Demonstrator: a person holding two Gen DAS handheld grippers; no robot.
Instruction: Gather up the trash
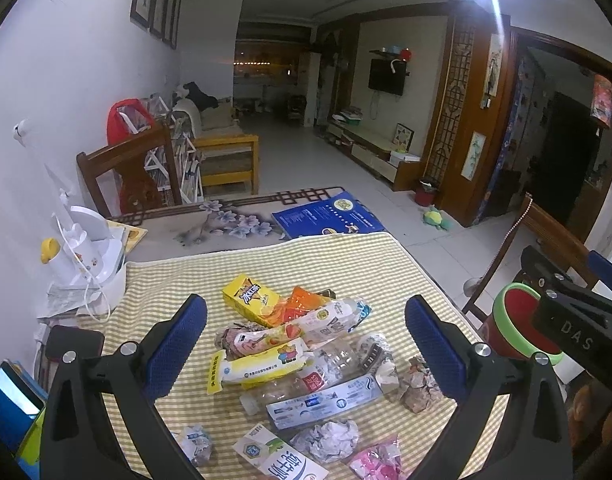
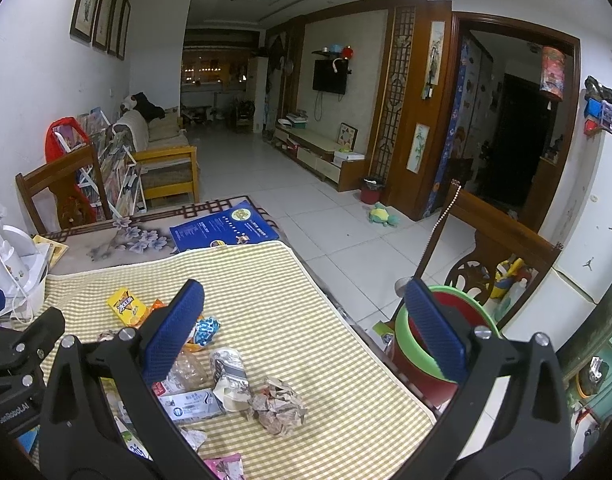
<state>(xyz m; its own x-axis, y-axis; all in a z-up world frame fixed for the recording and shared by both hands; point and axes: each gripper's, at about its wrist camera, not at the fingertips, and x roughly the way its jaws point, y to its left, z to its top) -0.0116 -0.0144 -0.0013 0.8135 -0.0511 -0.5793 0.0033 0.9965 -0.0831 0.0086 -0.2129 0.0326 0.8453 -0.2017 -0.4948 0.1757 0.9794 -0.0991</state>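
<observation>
Far half of checked cloth (image 2: 274, 280) lay bare — open passage. Litter pile (image 1: 298, 352) crowded near side; white appliance (image 1: 86, 256) blocked left edge.

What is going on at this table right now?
A person holds two grippers above a checked tablecloth strewn with trash. The left gripper is open over a pile of wrappers and a crushed plastic bottle, holding nothing. The right gripper is also open and empty, with a crumpled paper ball below it. A red bin with a green rim waits beside the table edge.
</observation>
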